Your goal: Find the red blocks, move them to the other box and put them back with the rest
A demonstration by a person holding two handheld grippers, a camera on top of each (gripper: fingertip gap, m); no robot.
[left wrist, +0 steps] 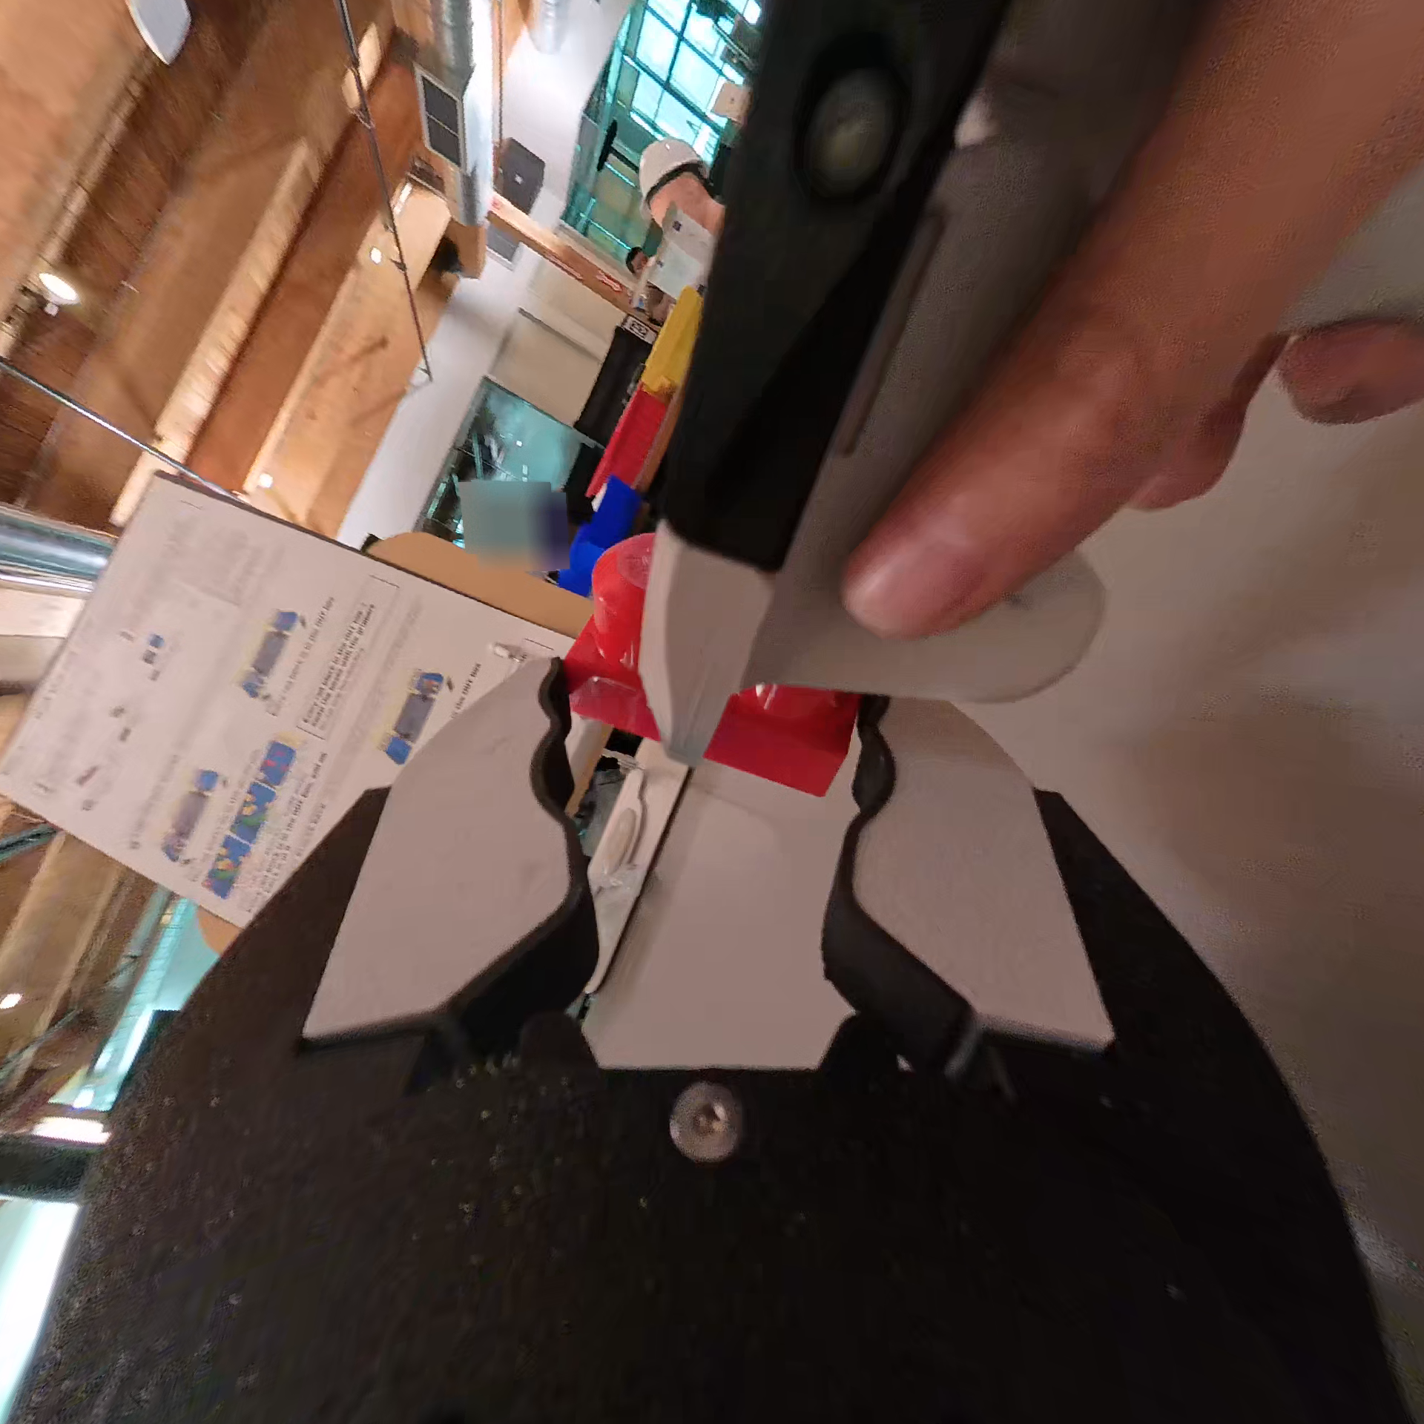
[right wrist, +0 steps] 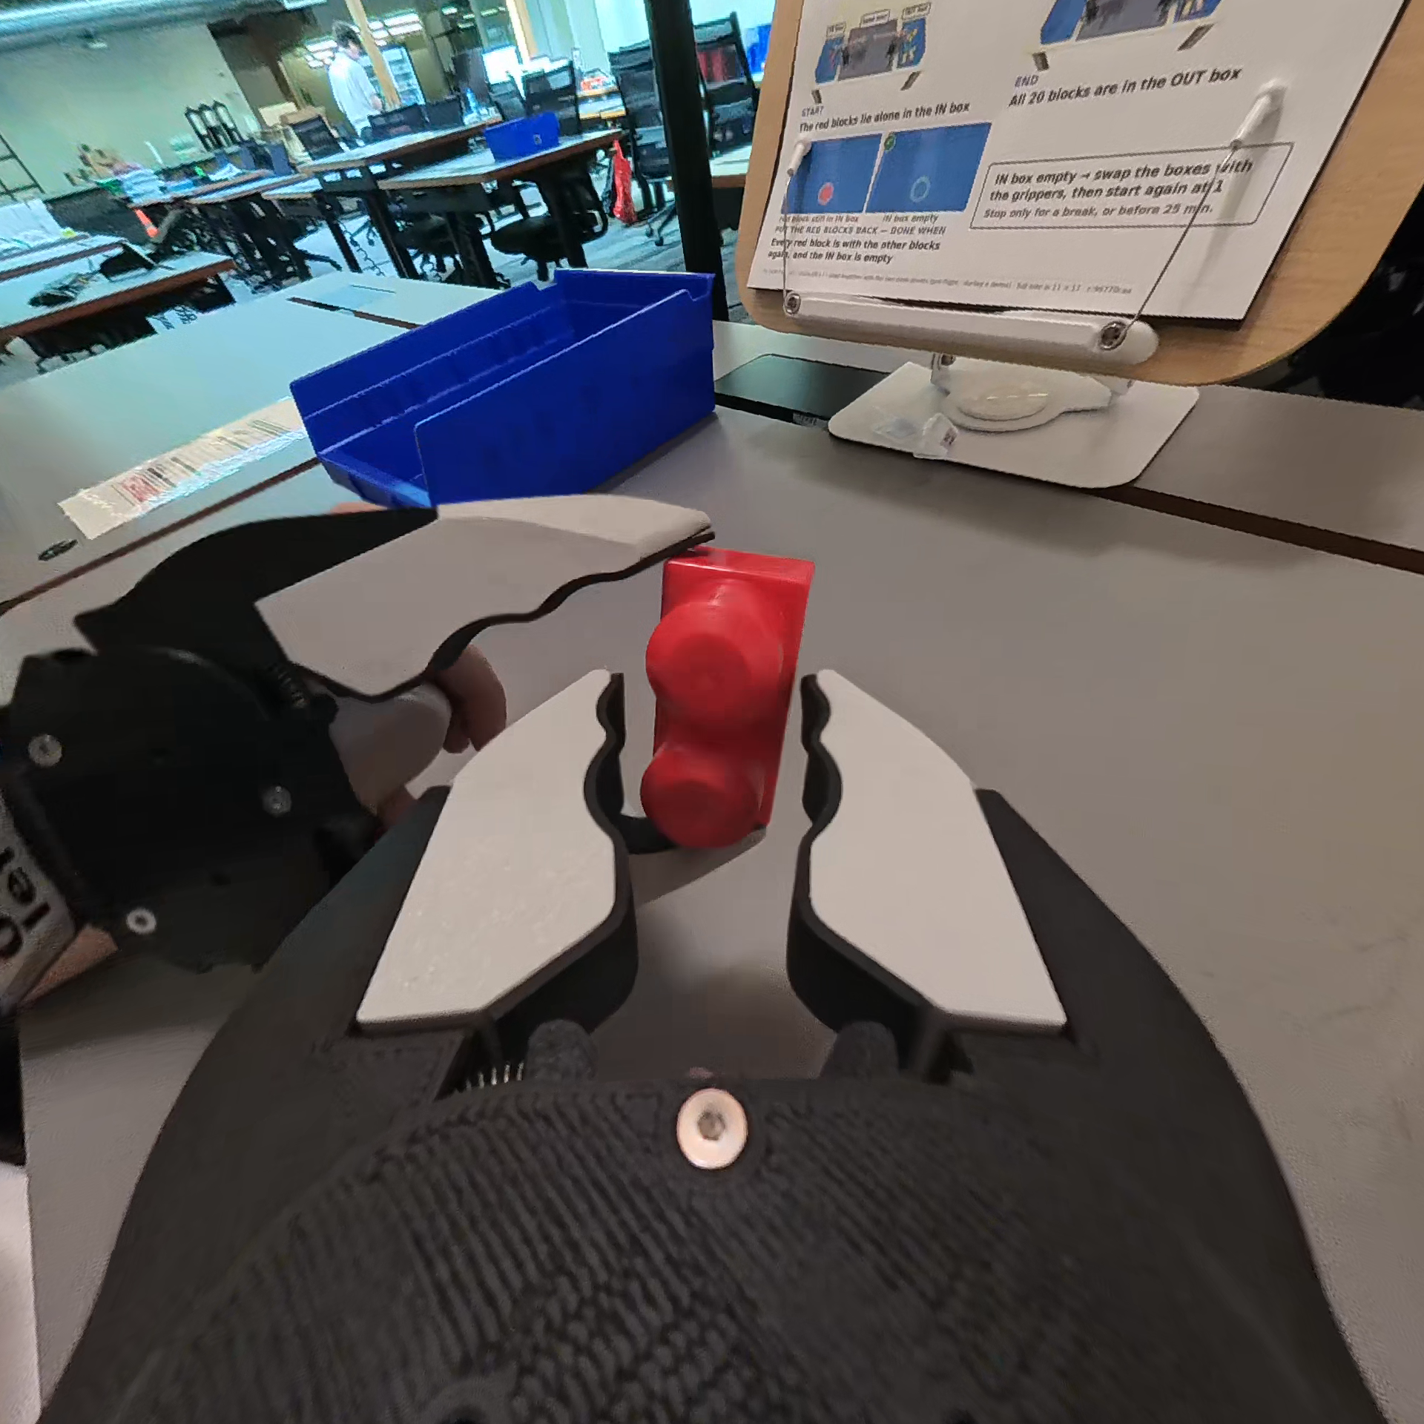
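A red block (right wrist: 732, 616) with two round studs stands on end over the grey table (right wrist: 1117, 732). My left gripper (left wrist: 710, 690) is shut on it end to end: its pads (left wrist: 556, 709) press both short ends of the block (left wrist: 778, 743). In the right wrist view its upper finger (right wrist: 539, 555) rests on the block's top end; its lower finger is hidden. My right gripper (right wrist: 713, 682) straddles the block's sides with a thin gap at each pad, so it is open. One of its fingers (left wrist: 678, 663) crosses in front of the block in the left wrist view.
A blue box (right wrist: 524, 385) stands on the table behind the block. An instruction sheet on a wooden stand (right wrist: 1002, 154) with a white base (right wrist: 1017, 431) is at the back right. A labelled plastic strip (right wrist: 177, 462) lies at the left. A hand (left wrist: 1079, 385) holds the right gripper.
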